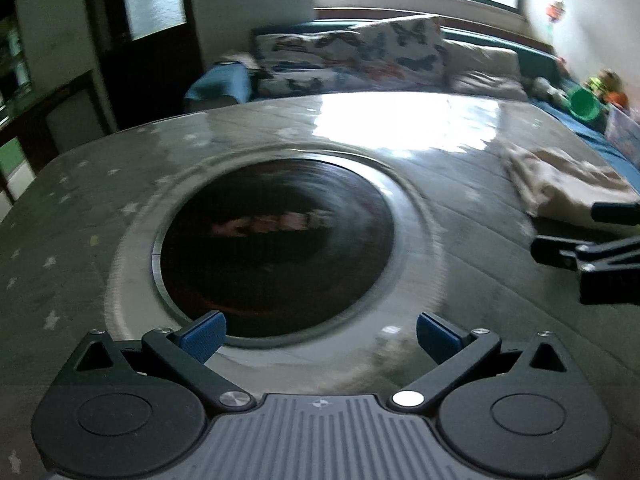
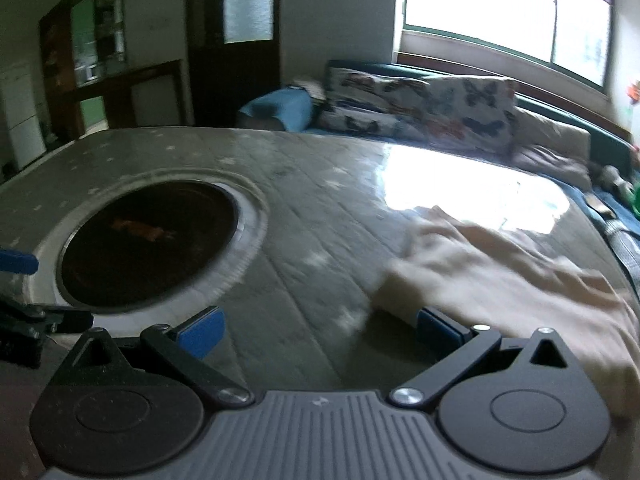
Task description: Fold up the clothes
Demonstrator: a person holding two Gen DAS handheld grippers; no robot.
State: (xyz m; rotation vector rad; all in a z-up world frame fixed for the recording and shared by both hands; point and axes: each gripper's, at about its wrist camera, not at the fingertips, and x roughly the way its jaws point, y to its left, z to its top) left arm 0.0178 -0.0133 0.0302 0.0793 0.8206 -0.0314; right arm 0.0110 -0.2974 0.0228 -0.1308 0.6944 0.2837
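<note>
Spreading wide: both grippers are seen with their blue pads far apart and nothing held between them.
Left gripper (image 1: 318, 336): its fingers are splayed open above the table, at 6 o'clock of the dark round inset (image 1: 272, 246); no cloth is touched by it.
Right gripper (image 2: 318, 330): its fingers are likewise parted; the right blue pad (image 2: 438, 326) is seen just at the near edge of the garment, though contact cannot be told because of blur.
Garment (image 2: 500, 264): a pale cream cloth is laid rumpled on the table at 2 o'clock of the right gripper; in the left wrist view it is seen at 3 o'clock, beyond the tip of the other gripper.
Table (image 2: 304, 208): a grey, star-patterned, glossy cover is spread over it, and window glare is reflected at 1 o'clock.
Round inset: a dark disc within a light ring is set into the table, at 10 o'clock in the right wrist view, well apart from the garment.
Background: butterfly-print cushions (image 1: 360, 56) are stacked on a sofa past the far edge of the table, below a bright window (image 2: 500, 8).
Focus: both views are softened by motion blur.
</note>
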